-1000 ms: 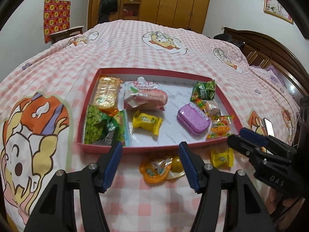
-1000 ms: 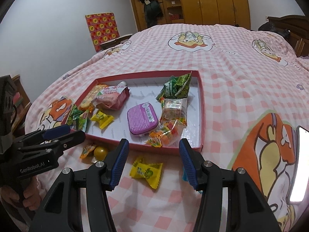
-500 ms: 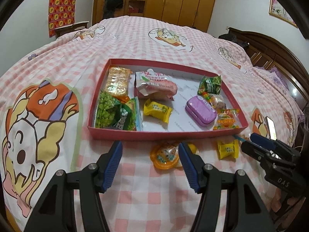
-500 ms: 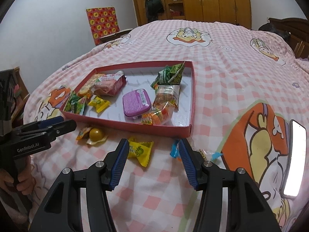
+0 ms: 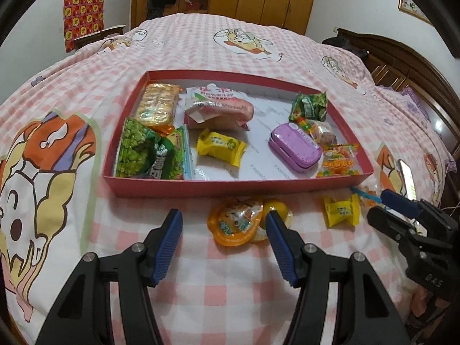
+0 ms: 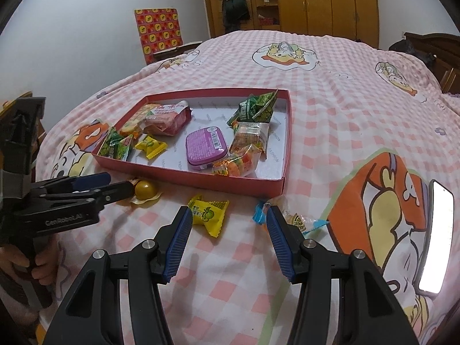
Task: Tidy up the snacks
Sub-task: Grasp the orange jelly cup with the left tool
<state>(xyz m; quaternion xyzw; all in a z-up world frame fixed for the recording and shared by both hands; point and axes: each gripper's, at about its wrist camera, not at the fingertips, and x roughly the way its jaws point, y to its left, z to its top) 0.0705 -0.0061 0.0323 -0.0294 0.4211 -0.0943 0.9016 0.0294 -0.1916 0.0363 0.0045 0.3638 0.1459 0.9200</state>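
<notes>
On the bed (image 5: 258, 281), before the red tray (image 5: 230, 187): both grippers, left (image 5: 223, 224) and right (image 6: 228, 220), open and empty; loose jelly cup (image 5: 234, 224) and yellow candy (image 6: 208, 210) await pickup.

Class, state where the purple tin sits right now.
The purple tin lies inside the red tray, right of the yellow candy and beside the orange gummy packet.
</notes>
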